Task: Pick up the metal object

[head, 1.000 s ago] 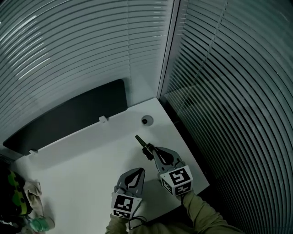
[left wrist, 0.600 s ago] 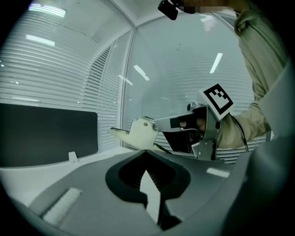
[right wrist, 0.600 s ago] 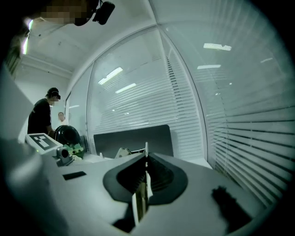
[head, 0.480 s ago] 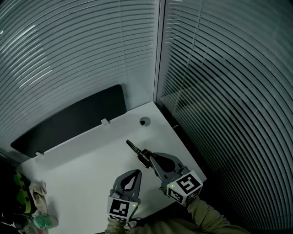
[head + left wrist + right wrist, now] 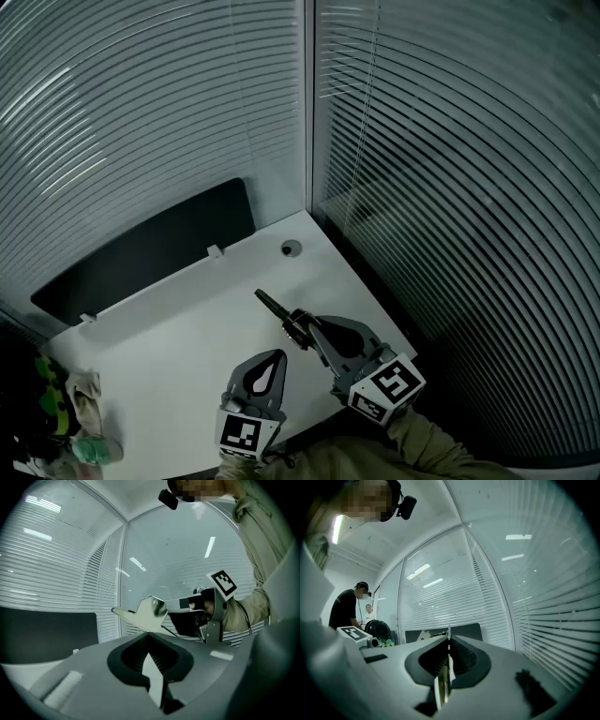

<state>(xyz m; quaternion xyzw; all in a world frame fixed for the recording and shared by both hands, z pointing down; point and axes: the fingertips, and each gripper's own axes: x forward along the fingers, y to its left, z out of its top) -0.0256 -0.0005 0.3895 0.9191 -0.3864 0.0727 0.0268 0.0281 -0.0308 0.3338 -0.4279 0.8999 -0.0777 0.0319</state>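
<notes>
My right tongs are clenched on the metal object, seemingly held clear of the table. My left tongs are closed and empty.

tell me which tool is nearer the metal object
Right. The right tool is shut on the metal object; the left tool is apart from it, nearer the person.

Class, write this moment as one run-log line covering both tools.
right tool: shut on metal object | left tool: shut, empty | metal object: over white table
</notes>
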